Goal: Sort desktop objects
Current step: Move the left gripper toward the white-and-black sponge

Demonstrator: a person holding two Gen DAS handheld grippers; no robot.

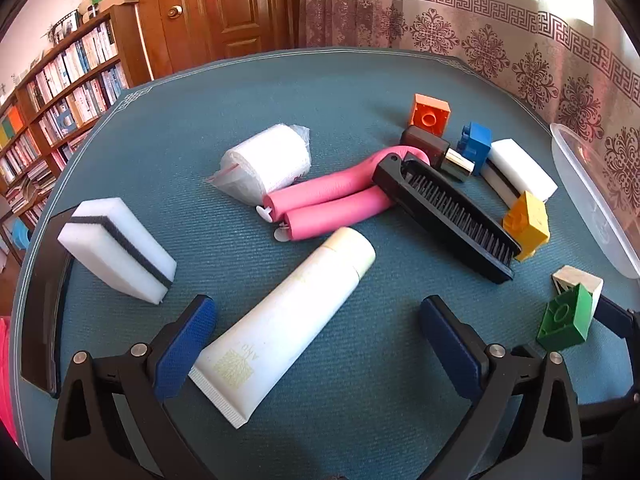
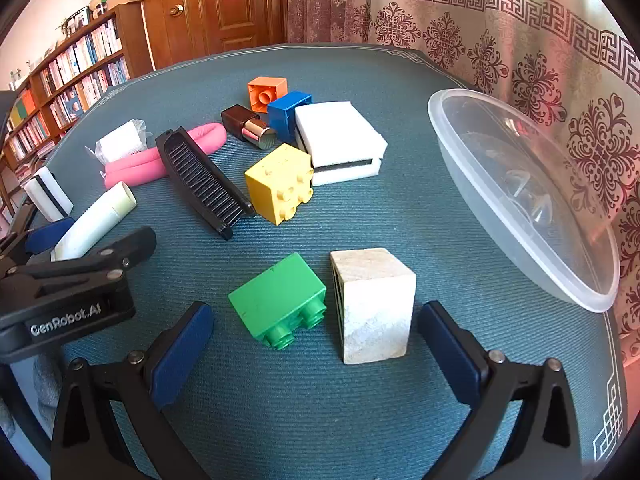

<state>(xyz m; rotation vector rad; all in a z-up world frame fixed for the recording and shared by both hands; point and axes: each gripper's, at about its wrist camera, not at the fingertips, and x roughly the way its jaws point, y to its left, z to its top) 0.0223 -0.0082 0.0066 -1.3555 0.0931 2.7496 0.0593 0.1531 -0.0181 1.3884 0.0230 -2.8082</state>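
My left gripper (image 1: 318,336) is open, its jaws astride the lower end of a white cream tube (image 1: 288,328) lying on the teal table. My right gripper (image 2: 316,340) is open, with a green brick (image 2: 278,300) and a white wooden block (image 2: 374,304) between its jaws. Further back lie a black comb (image 2: 202,180), a yellow brick (image 2: 280,184), a pink foam curler (image 1: 332,204), a lipstick (image 2: 248,126), orange (image 2: 267,93) and blue (image 2: 288,114) bricks, a white sponge (image 2: 340,140), a second sponge (image 1: 118,250) and a wrapped gauze roll (image 1: 268,162).
A clear plastic tub (image 2: 520,188) lies on the table's right side by the curtain. A black tray edge (image 1: 44,304) sits at the table's left. A bookshelf (image 1: 60,92) and a wooden door stand behind the table. The left gripper shows in the right wrist view (image 2: 68,280).
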